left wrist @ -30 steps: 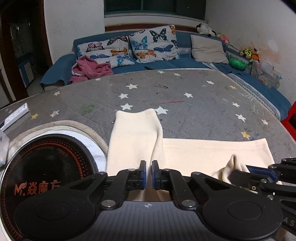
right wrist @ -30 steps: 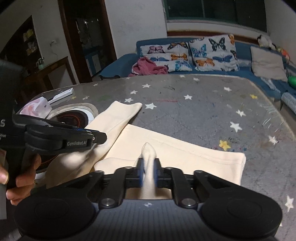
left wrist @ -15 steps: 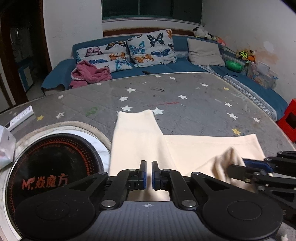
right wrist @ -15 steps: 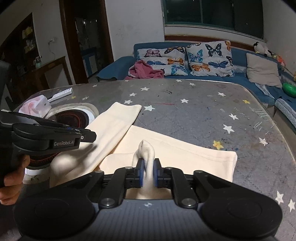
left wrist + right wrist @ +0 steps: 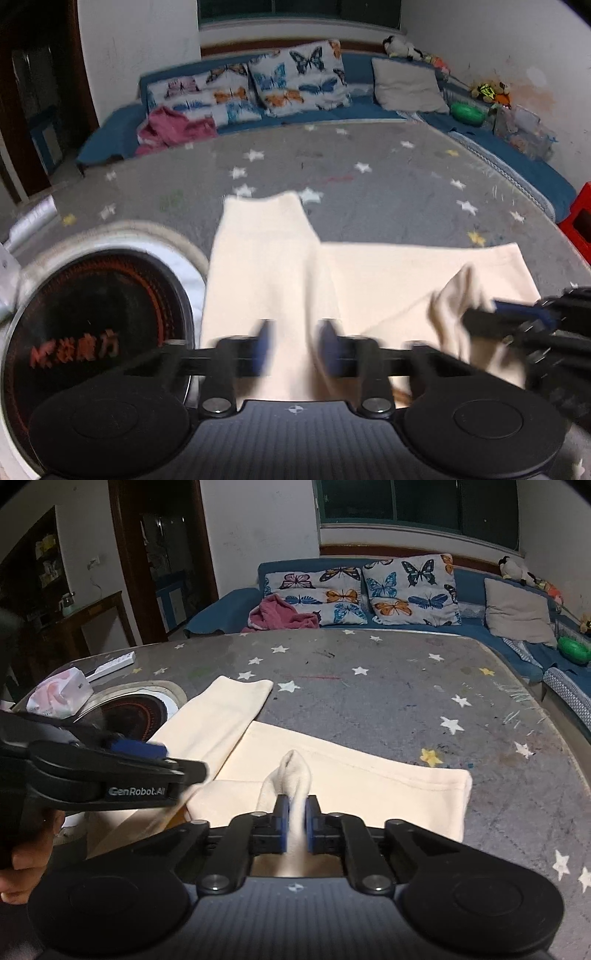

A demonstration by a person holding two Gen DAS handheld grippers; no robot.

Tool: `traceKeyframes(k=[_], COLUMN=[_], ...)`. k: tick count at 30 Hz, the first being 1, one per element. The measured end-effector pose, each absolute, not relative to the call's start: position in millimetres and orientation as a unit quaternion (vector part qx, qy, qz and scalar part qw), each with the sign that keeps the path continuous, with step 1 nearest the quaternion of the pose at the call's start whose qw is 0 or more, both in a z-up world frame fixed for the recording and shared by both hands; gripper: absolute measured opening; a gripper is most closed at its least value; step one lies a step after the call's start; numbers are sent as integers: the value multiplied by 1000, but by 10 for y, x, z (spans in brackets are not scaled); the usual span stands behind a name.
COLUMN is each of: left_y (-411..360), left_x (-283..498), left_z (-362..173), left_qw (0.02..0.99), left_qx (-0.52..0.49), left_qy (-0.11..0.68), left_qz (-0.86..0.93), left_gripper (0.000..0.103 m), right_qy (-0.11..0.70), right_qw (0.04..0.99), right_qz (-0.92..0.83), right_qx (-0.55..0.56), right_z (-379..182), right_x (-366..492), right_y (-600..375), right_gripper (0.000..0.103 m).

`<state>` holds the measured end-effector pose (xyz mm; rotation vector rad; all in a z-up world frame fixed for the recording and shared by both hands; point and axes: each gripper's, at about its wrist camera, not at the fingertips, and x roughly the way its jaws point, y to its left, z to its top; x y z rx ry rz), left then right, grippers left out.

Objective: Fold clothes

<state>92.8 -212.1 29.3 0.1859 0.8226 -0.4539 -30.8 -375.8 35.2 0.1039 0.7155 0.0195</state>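
A cream garment (image 5: 369, 273) lies flat on the grey star-patterned table (image 5: 406, 686), one leg running away towards the sofa and the other out to the right. My left gripper (image 5: 295, 347) hovers over the near end of the far-running leg. Its jaws are opening, with the cloth lying loose in the gap, and this view is blurred. My right gripper (image 5: 295, 823) is shut on a raised fold of the cream garment (image 5: 351, 779), which stands up as a peak between the blue pads. In the left wrist view that right gripper (image 5: 491, 310) reaches in from the right.
A round dark induction cooker (image 5: 92, 332) is set into the table at the left, partly under the cloth. A tissue pack (image 5: 61, 696) and a white remote (image 5: 110, 664) lie beyond it. A blue sofa with butterfly pillows (image 5: 406, 587) and a pink garment (image 5: 280, 616) stands behind.
The left gripper's jaws have parted from nearly closed, and its view has gone blurred. The right gripper still pinches the same raised fold in about the same place.
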Motion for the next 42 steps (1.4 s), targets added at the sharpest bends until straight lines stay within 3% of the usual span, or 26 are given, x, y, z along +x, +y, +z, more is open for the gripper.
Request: traceKeyframes(k=[1, 3, 18, 21, 23, 25, 29, 33, 36, 38, 40, 42], left_y=[-2088, -2020, -1110, -1236, -1376, -1532, -1870, -2113, -2201, -2207, -2140, -2040], left_x=[916, 878, 252, 170, 145, 155, 260, 401, 490, 516, 515, 506], left_z=[302, 344, 773, 827, 833, 807, 652, 431, 292, 236, 257, 300], left_qw=[889, 892, 915, 910, 909, 908, 900, 892, 887, 888, 890, 893], left_qx=[87, 84, 6, 15, 28, 41, 70, 101, 112, 118, 112, 100], left_qy=[394, 389, 355, 350, 347, 347, 360, 376, 387, 387, 384, 382], left_qz=[-218, -214, -192, -221, -230, -232, -237, -232, -224, -219, -219, -217], left_gripper=[7, 3, 1, 8, 23, 50, 53, 54, 50, 36, 11, 6], right_qy=[345, 336, 247, 245, 250, 259, 278, 279, 278, 277, 275, 271], right_qw=[937, 941, 963, 959, 955, 950, 941, 936, 933, 933, 932, 932], right_qz=[7, 2, -86, -111, -124, -133, -142, -162, -170, -177, -187, -194], right_qx=[50, 49, 71, 87, 103, 112, 128, 140, 150, 148, 145, 143], right_z=[375, 421, 870, 832, 777, 716, 584, 518, 494, 493, 499, 506], right_x=[-345, -418, -1584, -1812, -1953, -2061, -2199, -2280, -2337, -2351, -2362, -2372], right_y=[-3768, -3788, -4048, -4100, -4149, -4186, -4272, -4363, -4455, -4492, -4530, -4553], right_gripper=[5, 5, 5, 5, 5, 5, 6, 18, 24, 27, 36, 37])
